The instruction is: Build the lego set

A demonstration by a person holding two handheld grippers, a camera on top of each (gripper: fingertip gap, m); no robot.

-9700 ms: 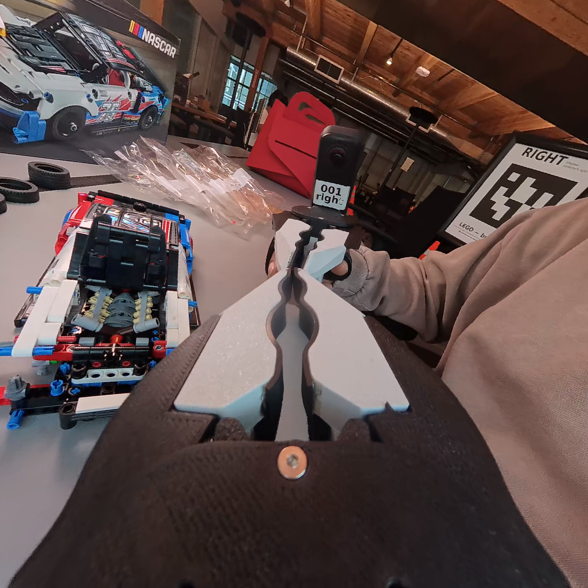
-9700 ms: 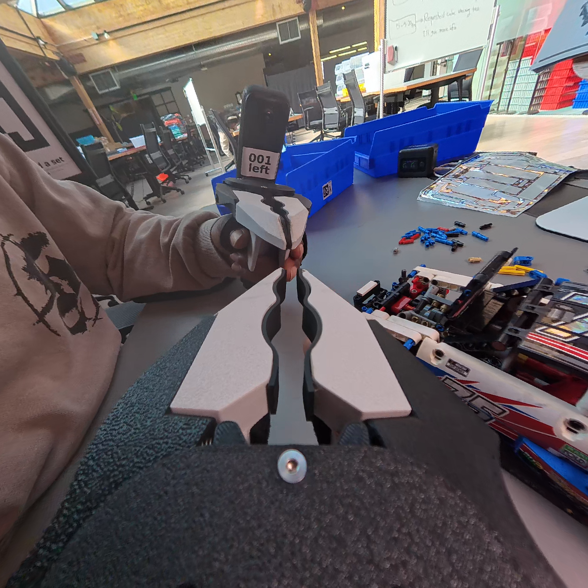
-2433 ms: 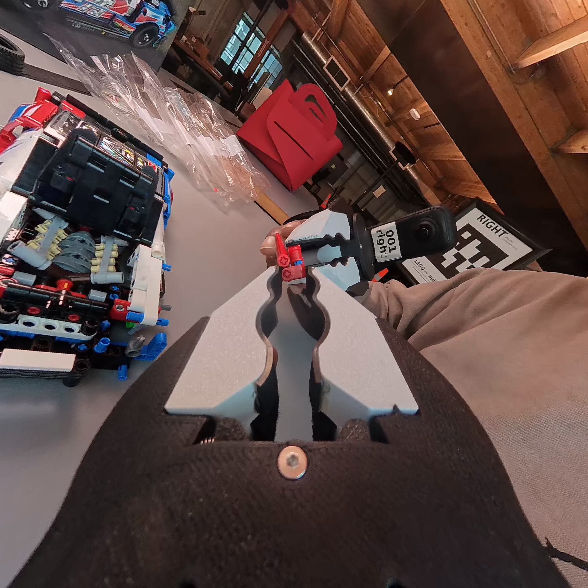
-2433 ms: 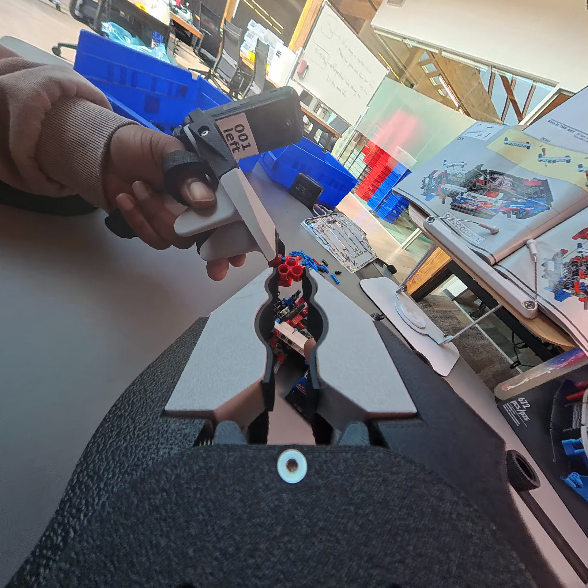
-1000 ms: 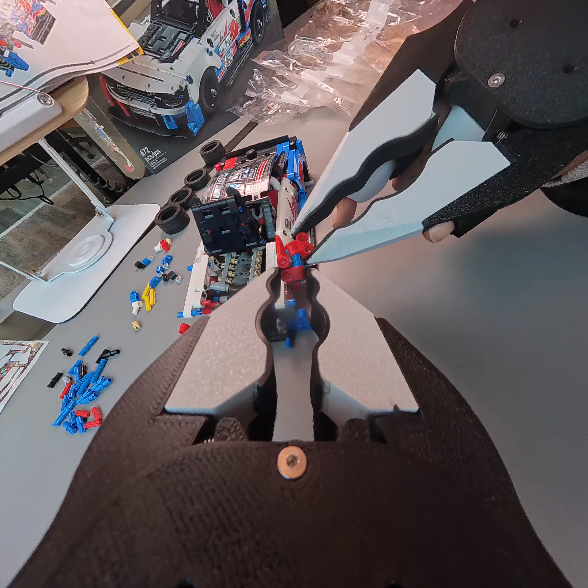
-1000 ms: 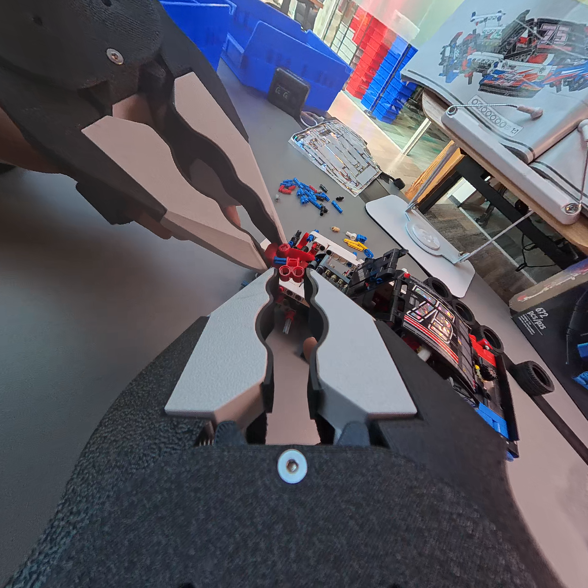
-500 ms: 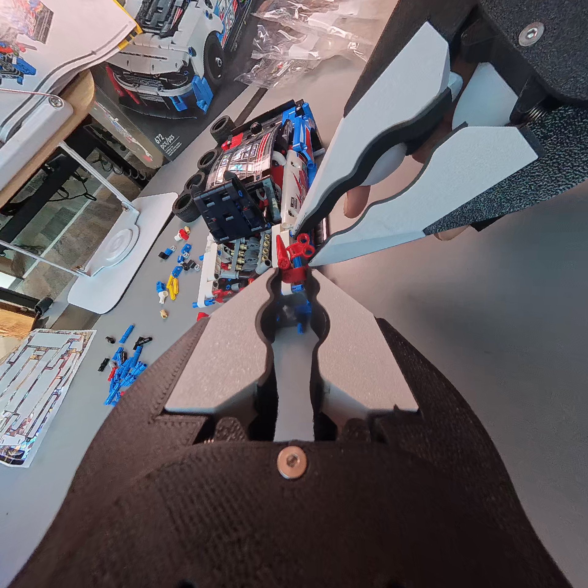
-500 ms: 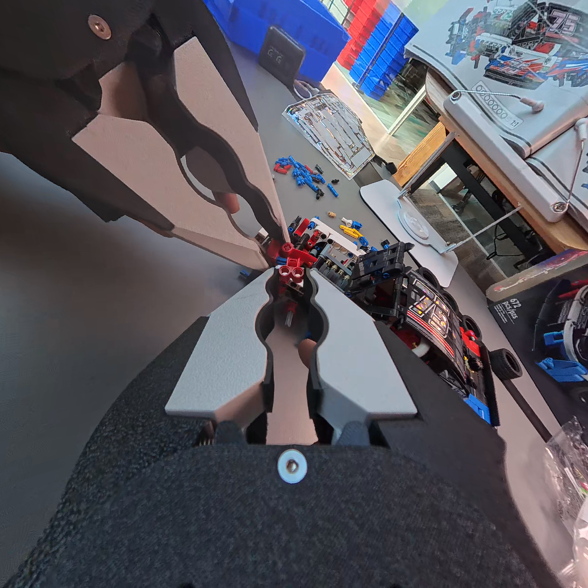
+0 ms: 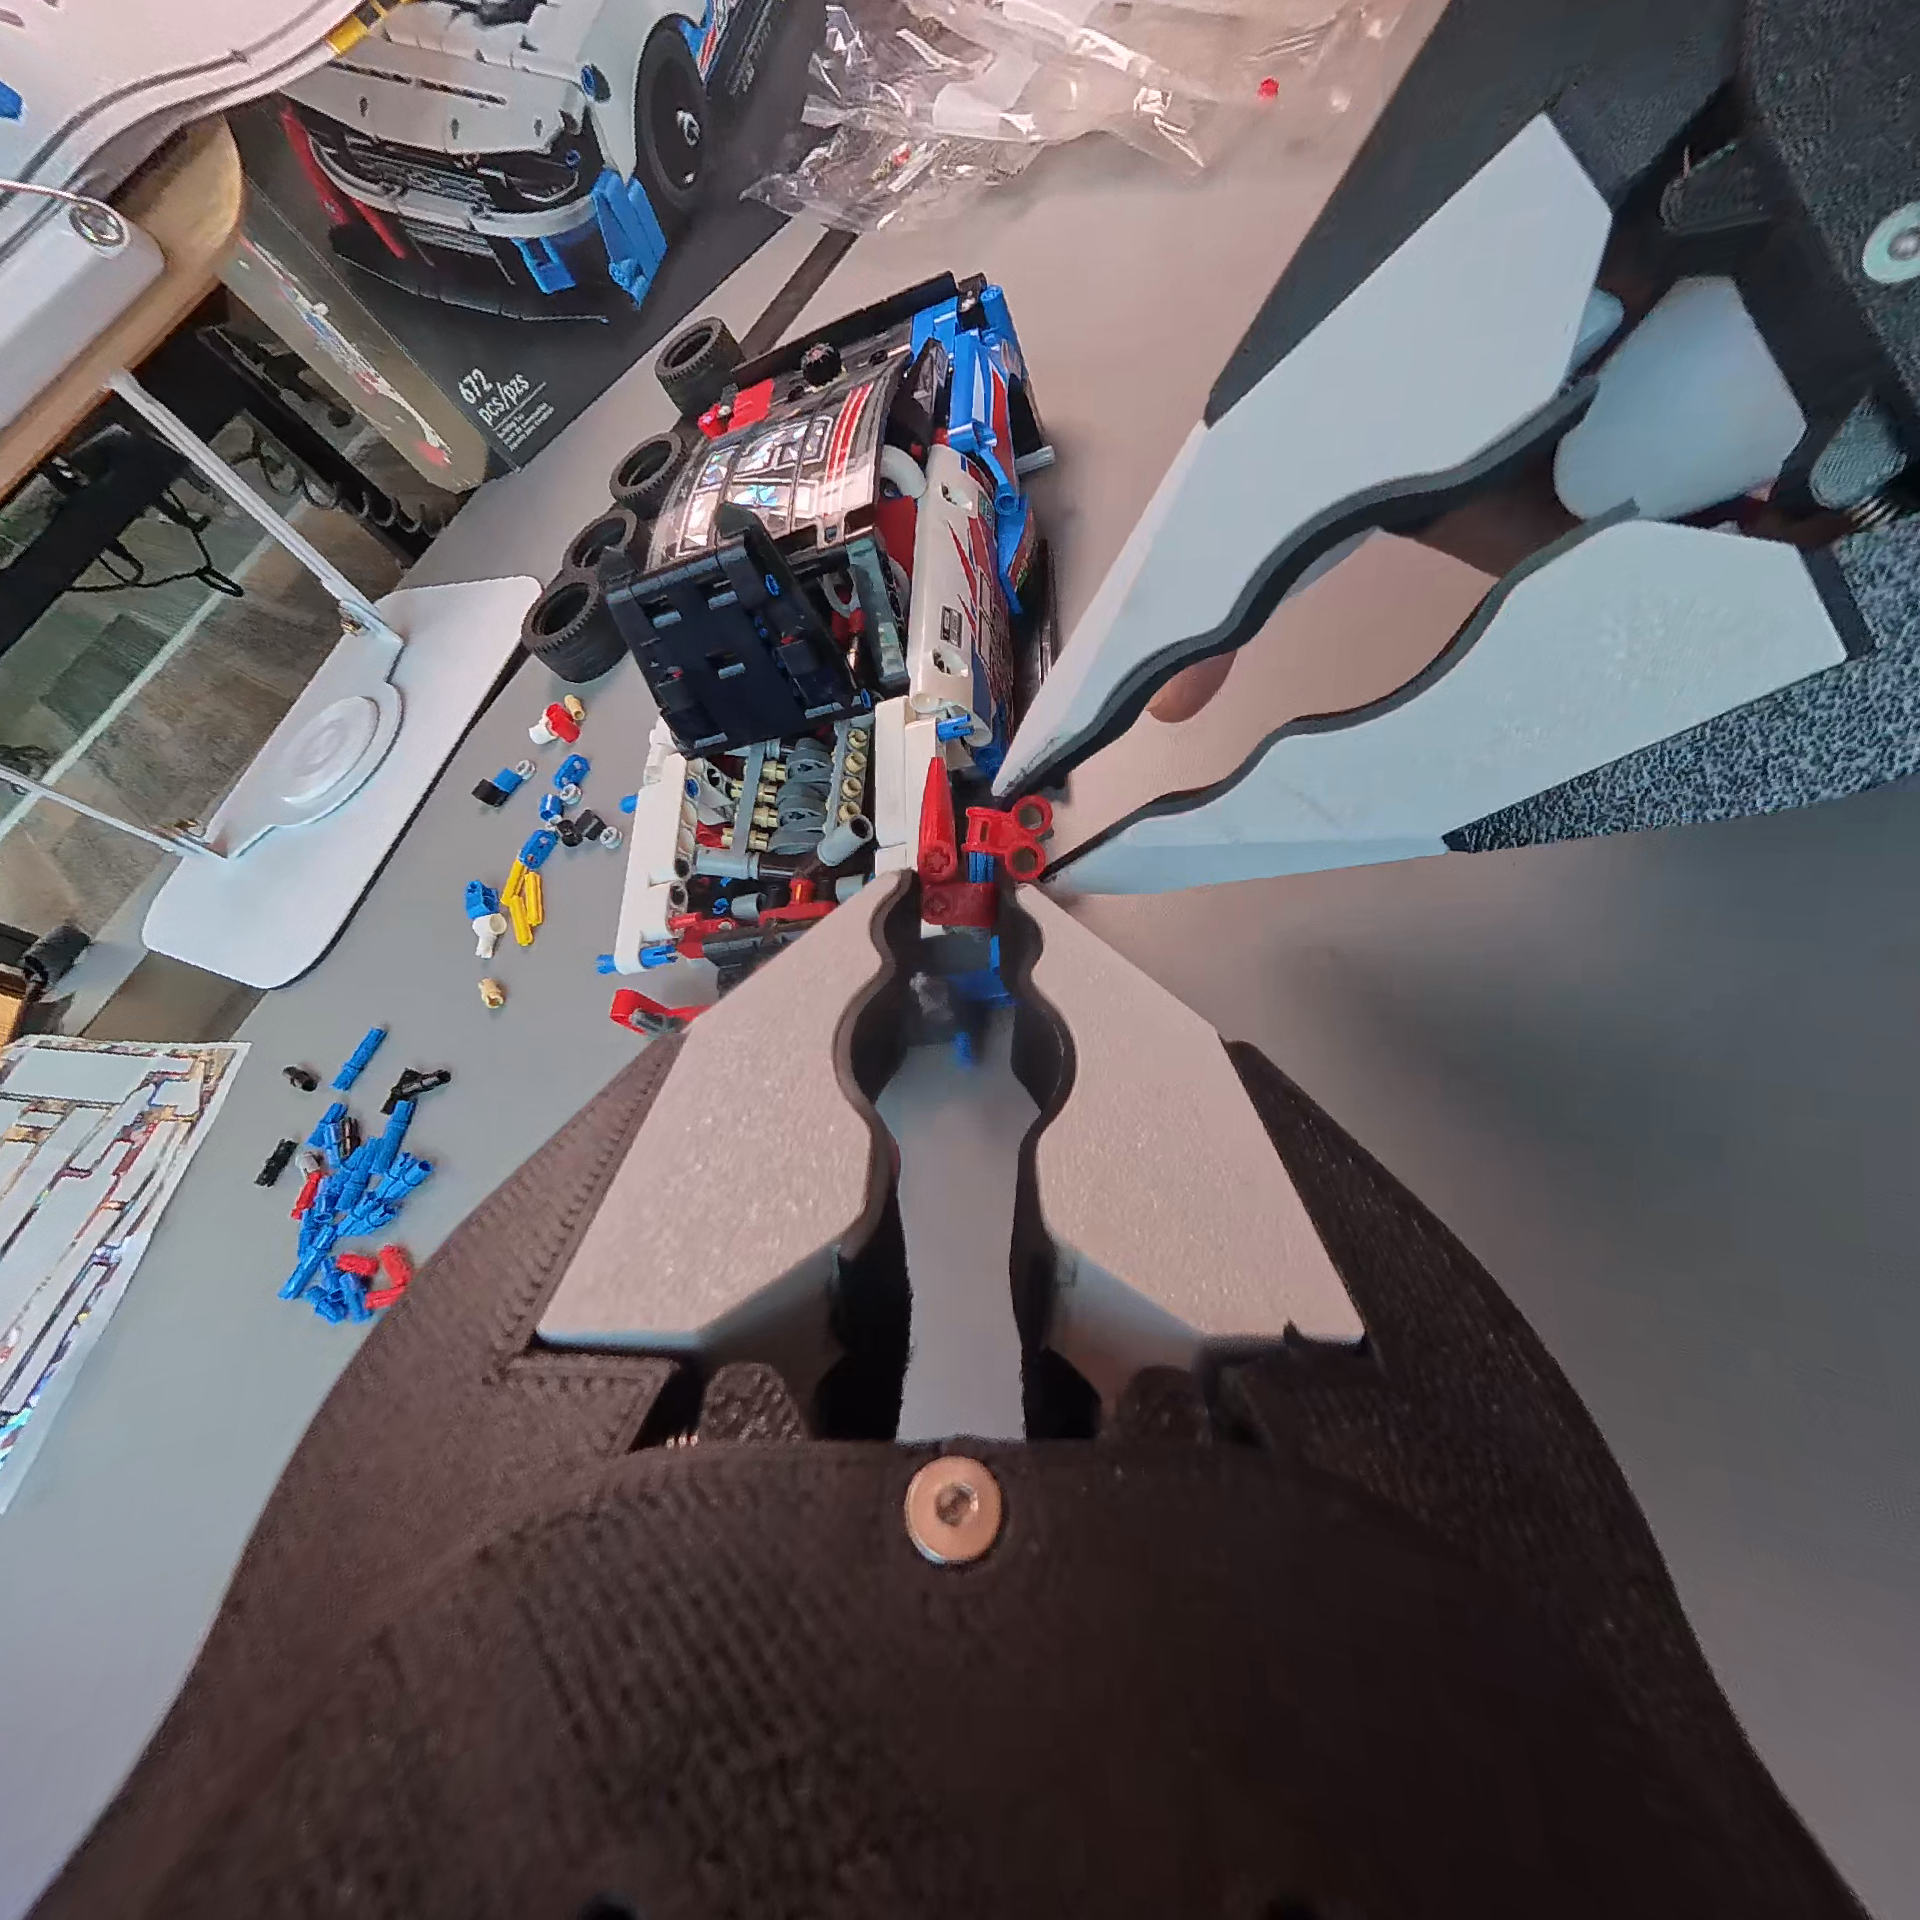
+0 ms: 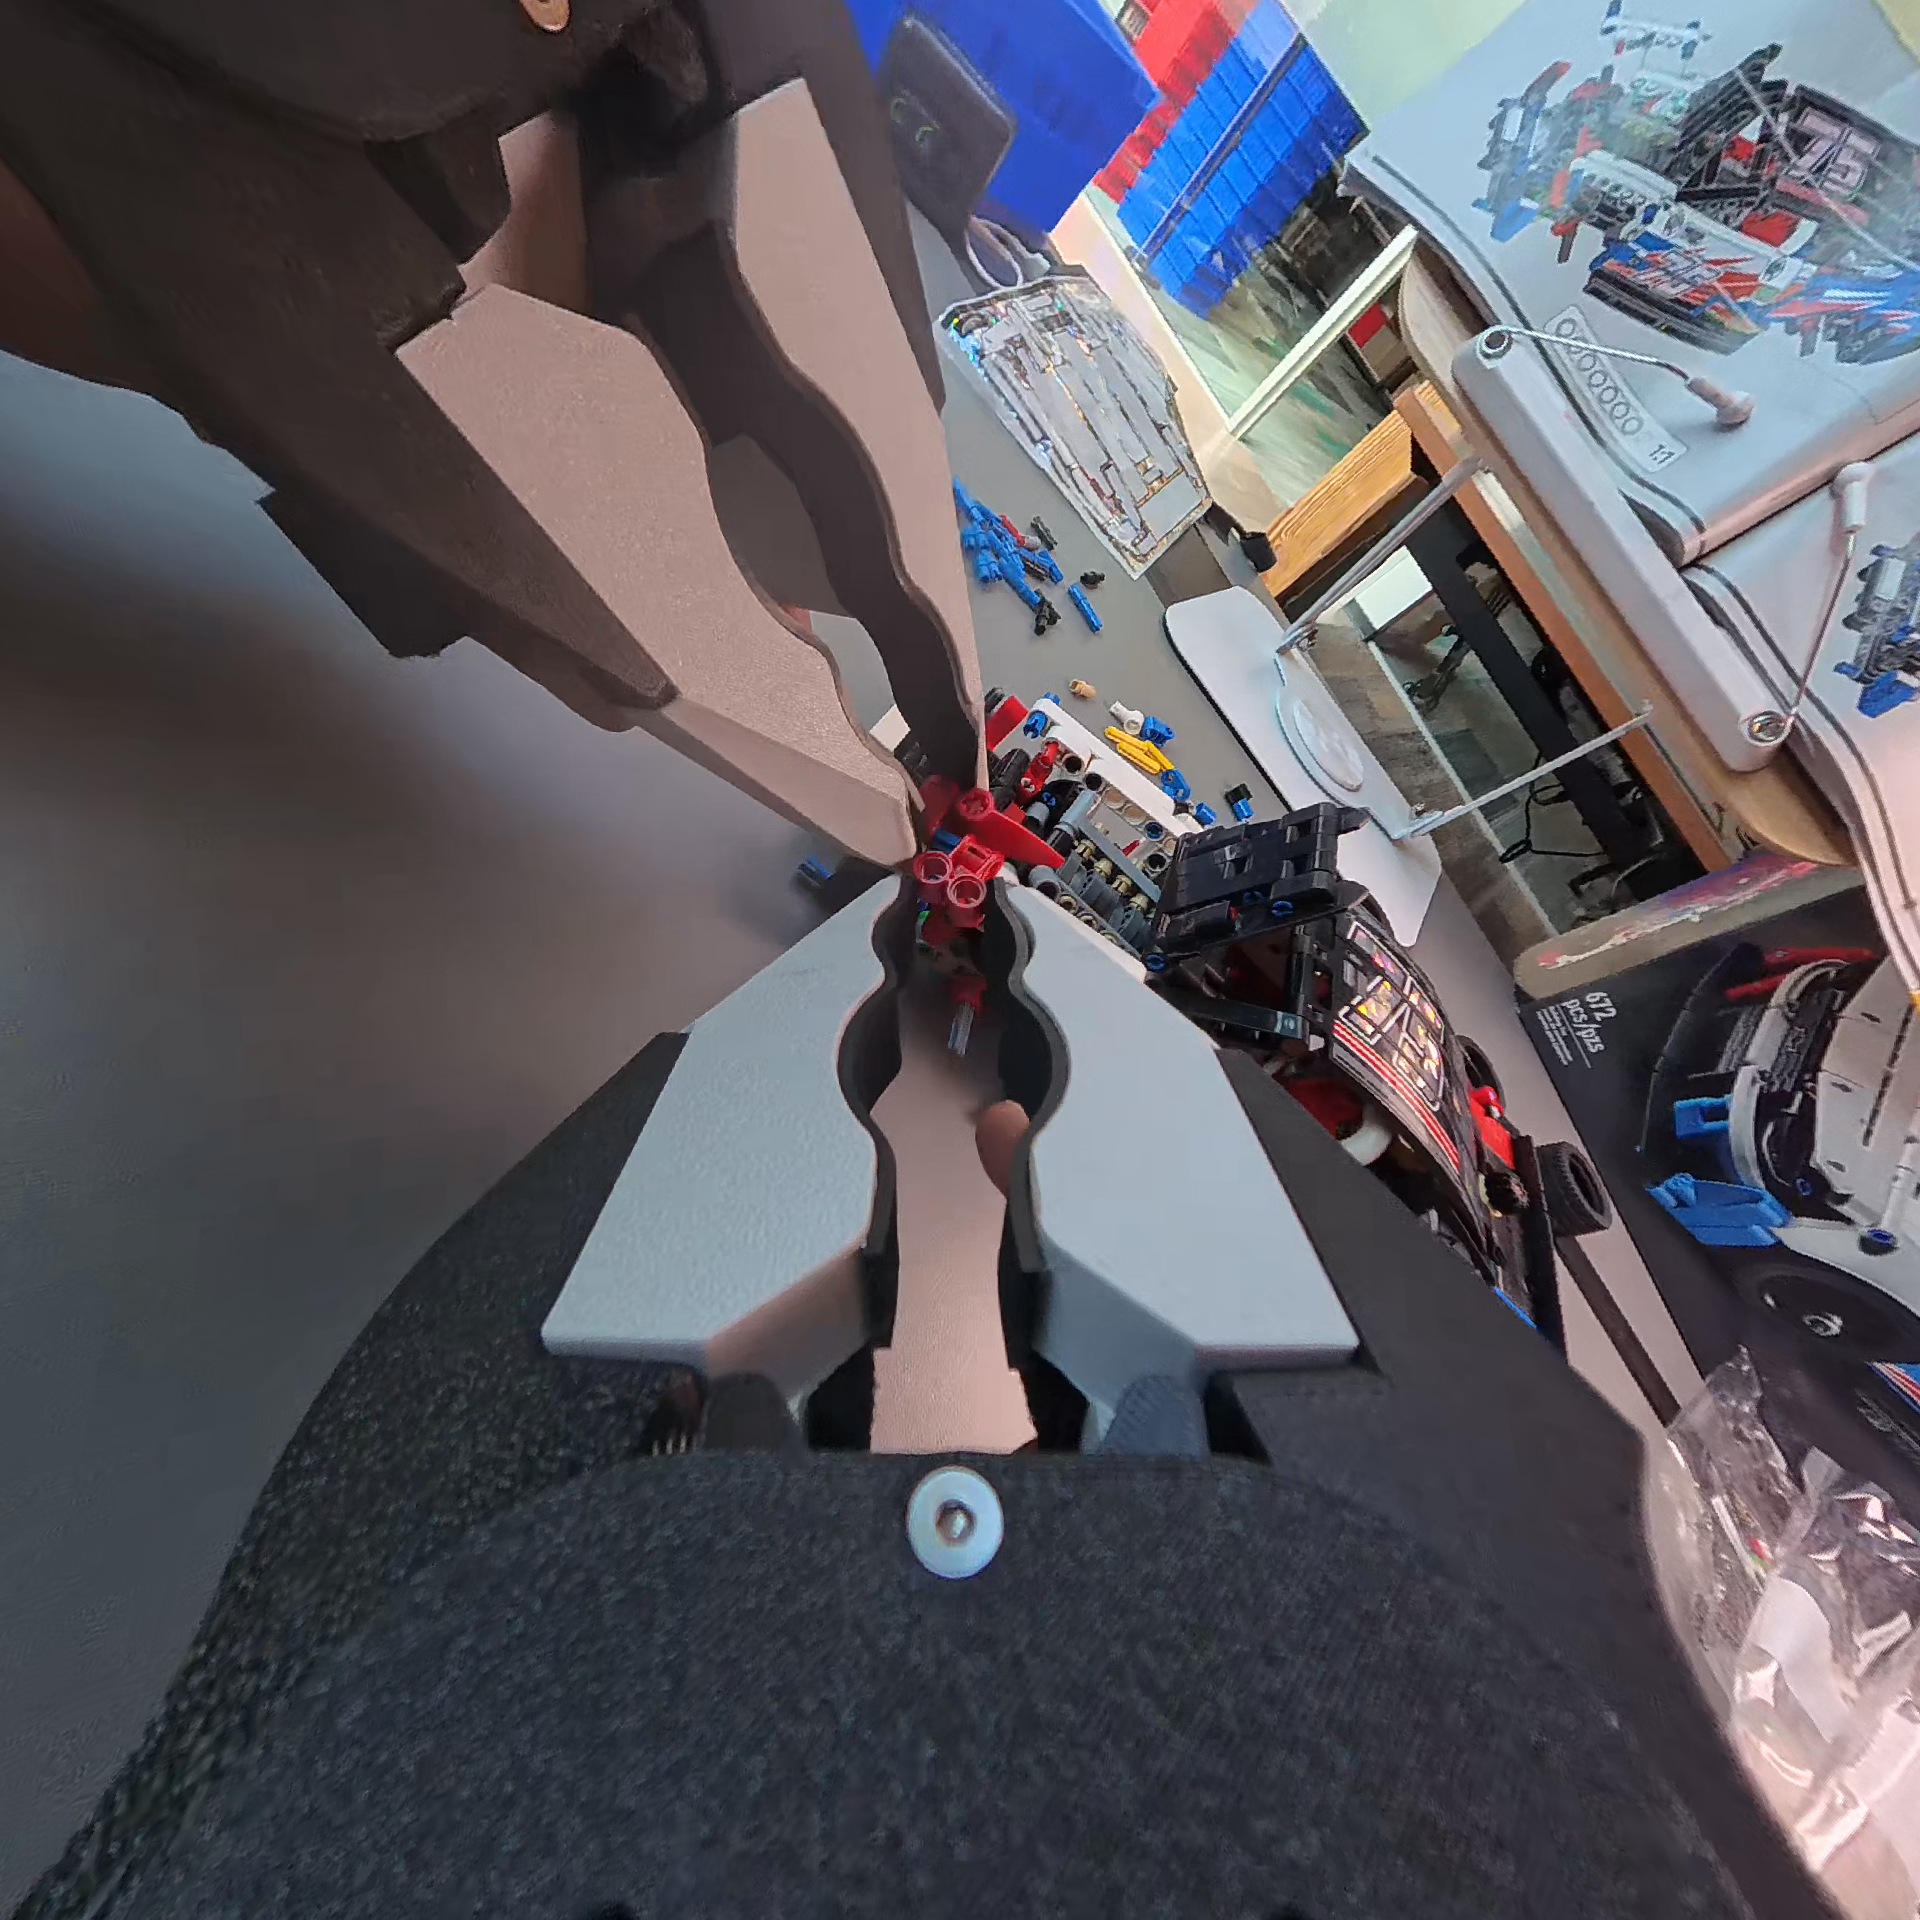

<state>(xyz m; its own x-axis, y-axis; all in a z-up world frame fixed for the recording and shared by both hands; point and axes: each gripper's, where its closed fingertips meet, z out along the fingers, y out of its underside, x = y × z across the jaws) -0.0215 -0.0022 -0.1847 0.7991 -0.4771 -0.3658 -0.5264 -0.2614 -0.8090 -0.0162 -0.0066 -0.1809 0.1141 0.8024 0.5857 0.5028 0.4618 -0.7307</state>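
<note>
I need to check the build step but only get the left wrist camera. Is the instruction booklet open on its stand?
Observer: Yes. The right wrist view shows the booklet open on the stand, its pages showing build pictures.
Operator: Does the right gripper really grip?
Observer: Its own camera shows it shut on the red assembly, a fingertip pressing each side.
Operator: What's past the table?
Observer: Stacked blue bins, out of your frame.
</note>
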